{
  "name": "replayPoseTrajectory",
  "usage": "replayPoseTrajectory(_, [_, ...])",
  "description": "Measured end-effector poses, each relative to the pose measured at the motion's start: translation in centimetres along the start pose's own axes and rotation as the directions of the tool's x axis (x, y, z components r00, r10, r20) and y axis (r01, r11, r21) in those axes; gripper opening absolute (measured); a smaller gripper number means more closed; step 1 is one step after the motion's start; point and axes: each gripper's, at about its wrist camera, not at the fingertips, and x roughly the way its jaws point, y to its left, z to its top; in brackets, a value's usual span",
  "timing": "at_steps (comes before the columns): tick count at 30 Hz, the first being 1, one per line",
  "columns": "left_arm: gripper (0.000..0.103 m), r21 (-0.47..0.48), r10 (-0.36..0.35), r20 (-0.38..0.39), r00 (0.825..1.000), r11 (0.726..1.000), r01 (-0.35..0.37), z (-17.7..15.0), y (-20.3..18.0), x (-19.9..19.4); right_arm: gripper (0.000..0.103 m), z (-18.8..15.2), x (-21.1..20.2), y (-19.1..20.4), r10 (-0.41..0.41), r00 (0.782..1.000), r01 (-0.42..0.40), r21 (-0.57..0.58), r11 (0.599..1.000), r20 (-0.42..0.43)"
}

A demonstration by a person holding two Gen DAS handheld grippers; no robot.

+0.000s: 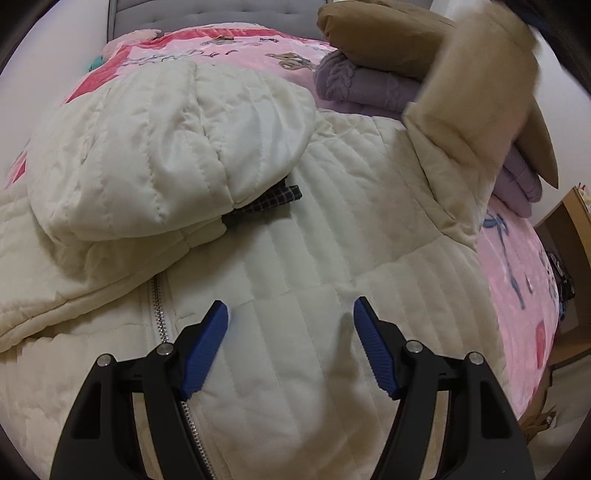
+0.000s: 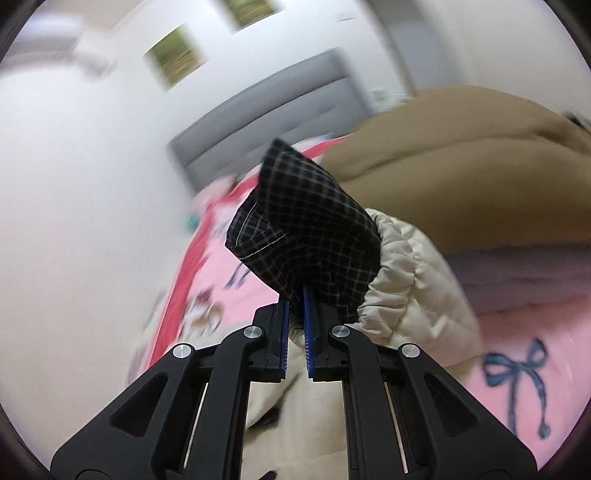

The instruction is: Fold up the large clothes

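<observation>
A cream quilted jacket [image 1: 295,236] is seen spread across a pink printed blanket [image 1: 517,288] on a bed, its zipper [image 1: 159,317] running toward 7 o'clock in the left wrist view. The left gripper [image 1: 291,314] is held over the jacket's body with its blue fingers [image 1: 207,350] spread wide and nothing between them. One sleeve [image 1: 166,155] is laid folded across the body at 10 o'clock, a dark checked cuff [image 1: 269,203] showing at its end. The right gripper [image 2: 295,299] is closed narrowly on the checked cuff lining [image 2: 306,229] of the other sleeve [image 2: 410,280], which is lifted off the bed. Folded tan [image 1: 373,33] and purple garments [image 1: 362,85] are stacked at 1 o'clock.
</observation>
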Motion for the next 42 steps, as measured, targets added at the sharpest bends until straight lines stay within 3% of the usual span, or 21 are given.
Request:
replayPoseTrajectory(2, [0.070, 0.015, 0.003, -0.002, 1.000, 1.000, -0.003, -0.5, 0.1, 0.1, 0.002, -0.4, 2.3, 4.1, 0.081, 0.993, -0.089, -0.083, 0.993, -0.090])
replayPoseTrajectory(4, [0.070, 0.012, -0.003, 0.008, 1.000, 1.000, 0.003, -0.7, 0.3, 0.4, 0.002, -1.1, 4.4, 8.3, 0.090, 0.982, -0.123, -0.197, 0.973, -0.168])
replayPoseTrajectory(6, [0.070, -0.009, -0.012, 0.017, 1.000, 1.000, 0.012, -1.1, 0.5, 0.1, 0.002, -2.8, 7.8, 11.8, 0.094, 0.956, -0.170, -0.265, 0.949, -0.278])
replayPoseTrajectory(8, [0.070, -0.030, -0.018, 0.026, 0.999, 0.999, 0.019, -1.5, 1.0, -0.5, 0.002, -4.2, 10.5, 13.8, 0.095, 0.921, -0.214, -0.286, 0.934, -0.377])
replayPoseTrajectory(11, [0.070, -0.066, -0.022, 0.039, 0.999, 0.998, 0.025, -2.4, 2.4, -2.0, 0.002, -7.6, 14.8, 15.9, 0.067, 0.844, -0.276, -0.324, 0.905, -0.533])
replayPoseTrajectory(13, [0.070, -0.087, -0.028, 0.053, 0.998, 0.996, 0.033, -3.3, 3.6, -3.3, 0.002, -10.2, 16.1, 16.9, 0.031, 0.806, -0.300, -0.362, 0.883, -0.591])
replayPoseTrajectory(15, [0.070, -0.085, -0.013, 0.060, 0.998, 0.996, 0.018, -4.1, 4.8, -4.4, 0.002, -10.5, 18.1, 16.4, 0.001, 0.777, -0.312, -0.383, 0.869, -0.629])
replayPoseTrajectory(16, [0.070, -0.089, 0.001, 0.061, 0.998, 0.996, 0.004, -4.6, 5.5, -4.9, 0.002, -10.4, 19.1, 15.5, -0.006, 0.770, -0.310, -0.382, 0.871, -0.638])
replayPoseTrajectory(19, [0.070, -0.111, 0.037, 0.064, 0.997, 0.993, -0.030, -5.4, 7.9, -6.0, 0.002, -12.1, 21.3, 14.9, -0.044, 0.722, -0.296, -0.367, 0.882, -0.691])
replayPoseTrajectory(27, [0.070, -0.254, 0.120, 0.071, 0.990, 0.962, -0.099, -5.7, 13.0, -7.1, 0.005, -13.3, 24.6, 13.9, -0.075, 0.669, -0.289, -0.352, 0.890, -0.740])
replayPoseTrajectory(28, [0.070, -0.270, 0.125, 0.069, 0.990, 0.957, -0.102, -5.6, 13.4, -7.5, 0.014, -13.2, 24.6, 13.9, -0.053, 0.662, -0.306, -0.334, 0.891, -0.748])
replayPoseTrajectory(29, [0.070, -0.286, 0.123, 0.070, 0.990, 0.953, -0.098, -5.5, 13.7, -7.8, 0.033, -12.9, 24.1, 14.1, -0.001, 0.650, -0.340, -0.292, 0.894, -0.760])
replayPoseTrajectory(30, [0.070, -0.307, 0.113, 0.078, 0.991, 0.948, -0.084, -5.3, 14.1, -8.3, 0.041, -12.7, 23.6, 14.1, 0.054, 0.642, -0.371, -0.248, 0.895, -0.765])
replayPoseTrajectory(31, [0.070, -0.342, 0.093, 0.092, 0.991, 0.938, -0.056, -5.0, 14.8, -9.0, 0.054, -12.1, 22.5, 14.4, 0.121, 0.648, -0.401, -0.202, 0.893, -0.752])
replayPoseTrajectory(33, [0.070, -0.402, 0.045, 0.129, 0.991, 0.916, 0.011, -3.9, 16.0, -9.9, 0.060, -11.3, 20.4, 14.6, 0.184, 0.675, -0.428, -0.176, 0.886, -0.715])
replayPoseTrajectory(36, [0.070, -0.430, -0.004, 0.177, 0.984, 0.899, 0.081, -1.8, 16.8, -10.6, 0.063, -9.6, 15.6, 14.3, 0.193, 0.775, -0.396, -0.223, 0.891, -0.602])
replayPoseTrajectory(38, [0.070, -0.422, -0.037, 0.221, 0.975, 0.897, 0.129, 0.5, 16.9, -11.0, 0.075, -8.4, 12.3, 12.1, 0.136, 0.854, -0.305, -0.271, 0.913, -0.503])
replayPoseTrajectory(40, [0.072, -0.390, -0.085, 0.224, 0.971, 0.905, 0.170, 2.7, 16.2, -10.6, 0.077, -7.9, 9.8, 9.7, 0.001, 0.907, -0.166, -0.355, 0.920, -0.421])
replayPoseTrajectory(42, [0.072, -0.346, -0.169, 0.176, 0.970, 0.912, 0.221, 4.9, 14.8, -9.1, 0.080, -8.2, 8.5, 6.7, -0.141, 0.905, -0.053, -0.433, 0.900, -0.402])
